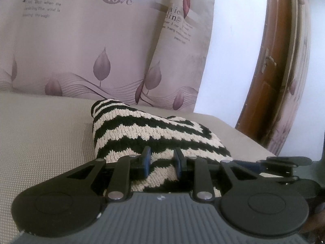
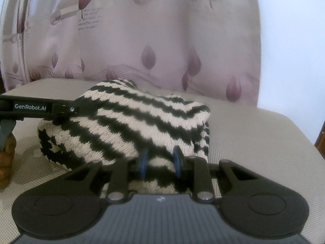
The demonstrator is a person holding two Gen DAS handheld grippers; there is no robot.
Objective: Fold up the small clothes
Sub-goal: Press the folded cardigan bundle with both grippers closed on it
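Both grippers clenched the striped knit [image 1: 154, 134] — left gripper [image 1: 162, 160], right gripper [image 2: 161, 160] — on the beige cushion [image 1: 44, 134].

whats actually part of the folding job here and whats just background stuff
Part of the job:
striped knit garment
left gripper, shut on the garment's near edge
right gripper, shut on the garment's near edge

Just there:
leaf-print curtain
beige cushion surface
wooden door frame

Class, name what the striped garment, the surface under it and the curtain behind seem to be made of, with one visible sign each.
Striped garment: chunky knit yarn, matte; the stitch loops show.
Surface: woven beige fabric, probably upholstery; fine grid texture.
Curtain: thin printed cloth, faintly shiny; it hangs in soft folds.
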